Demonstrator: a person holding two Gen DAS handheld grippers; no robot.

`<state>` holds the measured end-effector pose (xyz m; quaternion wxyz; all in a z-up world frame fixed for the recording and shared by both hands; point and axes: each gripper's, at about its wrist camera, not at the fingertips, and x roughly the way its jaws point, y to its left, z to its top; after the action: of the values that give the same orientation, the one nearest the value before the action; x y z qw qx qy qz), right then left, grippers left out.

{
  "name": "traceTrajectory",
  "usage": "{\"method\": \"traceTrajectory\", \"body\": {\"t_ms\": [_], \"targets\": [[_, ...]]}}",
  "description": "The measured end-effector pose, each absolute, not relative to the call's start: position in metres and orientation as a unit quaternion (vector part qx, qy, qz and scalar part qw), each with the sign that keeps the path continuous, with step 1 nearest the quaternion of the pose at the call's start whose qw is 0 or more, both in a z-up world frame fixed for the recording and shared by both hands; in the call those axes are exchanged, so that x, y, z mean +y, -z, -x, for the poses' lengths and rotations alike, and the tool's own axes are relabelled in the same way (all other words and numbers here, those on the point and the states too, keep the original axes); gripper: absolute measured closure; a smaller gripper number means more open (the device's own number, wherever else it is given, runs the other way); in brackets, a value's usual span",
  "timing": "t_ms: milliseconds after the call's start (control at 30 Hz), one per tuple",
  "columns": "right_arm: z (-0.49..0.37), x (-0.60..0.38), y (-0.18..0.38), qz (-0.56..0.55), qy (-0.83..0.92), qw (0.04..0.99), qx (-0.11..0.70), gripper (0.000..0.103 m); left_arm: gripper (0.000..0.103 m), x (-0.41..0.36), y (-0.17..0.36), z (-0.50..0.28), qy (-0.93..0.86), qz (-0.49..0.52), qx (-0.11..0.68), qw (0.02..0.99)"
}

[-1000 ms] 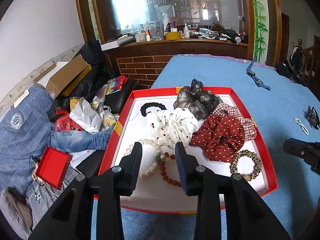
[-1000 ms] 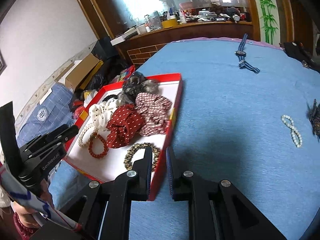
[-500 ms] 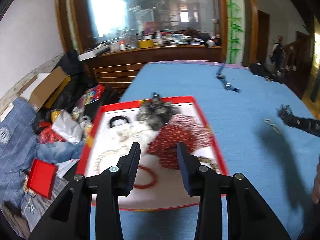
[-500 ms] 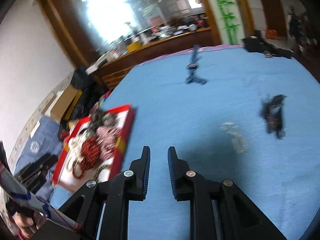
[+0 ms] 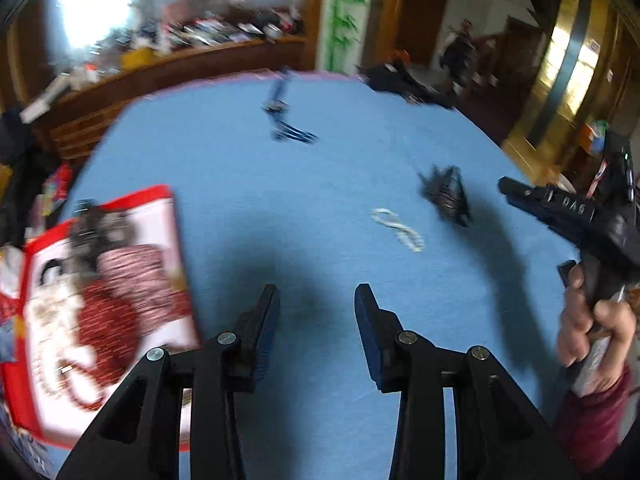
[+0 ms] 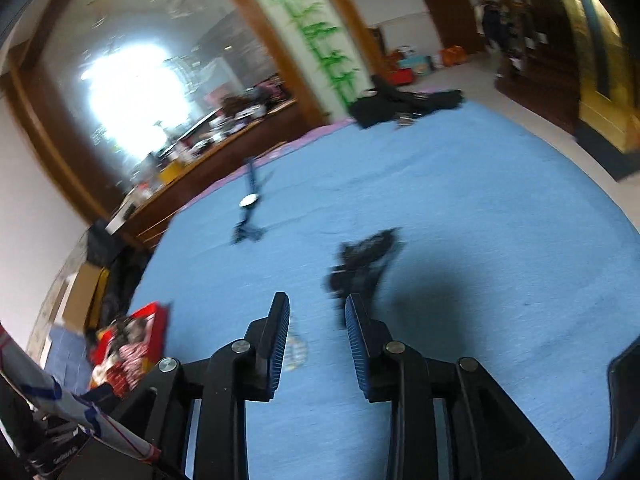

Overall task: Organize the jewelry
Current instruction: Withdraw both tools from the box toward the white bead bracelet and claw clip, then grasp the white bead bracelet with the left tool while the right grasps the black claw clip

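Left claw (image 5: pixel 316 300) empty, parted; right claw (image 6: pixel 316 312) opening, empty.

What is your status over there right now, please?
Left gripper open, empty. Right gripper opening, empty, over blue cloth. Pearl bracelet, dark hair clip loose outside red tray. Nothing in the way.

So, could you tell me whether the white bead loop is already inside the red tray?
No, the bead loop lies on the blue cloth, well apart from the red tray.

Blue tablecloth (image 5: pixel 224 184) matt, napped cloth; tray (image 5: pixel 168 216) glossy red rim (blurred); counter (image 6: pixel 224 152) wood
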<state>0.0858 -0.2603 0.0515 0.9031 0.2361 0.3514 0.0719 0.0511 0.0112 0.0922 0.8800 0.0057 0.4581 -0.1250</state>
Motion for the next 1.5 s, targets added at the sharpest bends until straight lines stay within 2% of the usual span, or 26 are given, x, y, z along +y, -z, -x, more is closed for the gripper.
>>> {"method": "traceTrajectory", "body": {"t_ms": [333, 533, 567, 600, 633, 667, 800, 1100, 1200, 1267, 1333, 1500], "targets": [[-0.095, -0.29, -0.026, -0.28, -0.049, 0.884, 0.37, 0.072, 0.066, -0.05, -0.034, -0.167, 0.12, 0.1, 0.568, 0.808], [-0.092, -0.297, -0.029, -0.291, -0.05, 0.885, 0.361, 0.072, 0.069, -0.068, -0.016, -0.194, 0.093, 0.088, 0.578, 0.806], [-0.091, -0.298, -0.03, -0.293, -0.051, 0.884, 0.36, 0.072, 0.07, -0.071, -0.018, -0.195, 0.091, 0.081, 0.571, 0.812], [-0.091, -0.298, -0.03, -0.295, -0.052, 0.884, 0.359, 0.072, 0.081, -0.075, -0.018, -0.197, 0.095, 0.075, 0.57, 0.813], [-0.091, -0.298, -0.03, -0.294, -0.05, 0.884, 0.36, 0.072, 0.097, -0.078, -0.016, -0.198, 0.1, 0.076, 0.572, 0.81], [-0.091, -0.297, -0.03, -0.292, -0.05, 0.884, 0.361, 0.072, 0.099, -0.082, -0.013, -0.197, 0.102, 0.071, 0.574, 0.81], [-0.092, -0.299, -0.027, -0.294, -0.045, 0.883, 0.363, 0.072, 0.099, -0.096, -0.015, -0.177, 0.105, 0.019, 0.544, 0.832], [-0.1, -0.289, -0.021, -0.273, -0.046, 0.885, 0.374, 0.072, 0.1, -0.044, -0.016, -0.106, 0.133, 0.026, 0.513, 0.848], [-0.107, -0.277, -0.02, -0.268, -0.056, 0.88, 0.388, 0.065, 0.1, -0.024, -0.018, -0.105, 0.142, 0.046, 0.5, 0.853], [-0.111, -0.268, -0.022, -0.265, -0.059, 0.879, 0.392, 0.053, 0.1, -0.018, -0.018, -0.106, 0.155, 0.062, 0.498, 0.851], [-0.121, -0.255, -0.025, -0.247, -0.053, 0.878, 0.406, 0.047, 0.1, -0.016, -0.024, -0.104, 0.166, 0.064, 0.487, 0.855], [-0.149, -0.224, -0.024, -0.18, -0.017, 0.88, 0.44, 0.046, 0.1, -0.019, -0.037, -0.099, 0.176, 0.061, 0.464, 0.866]]}}
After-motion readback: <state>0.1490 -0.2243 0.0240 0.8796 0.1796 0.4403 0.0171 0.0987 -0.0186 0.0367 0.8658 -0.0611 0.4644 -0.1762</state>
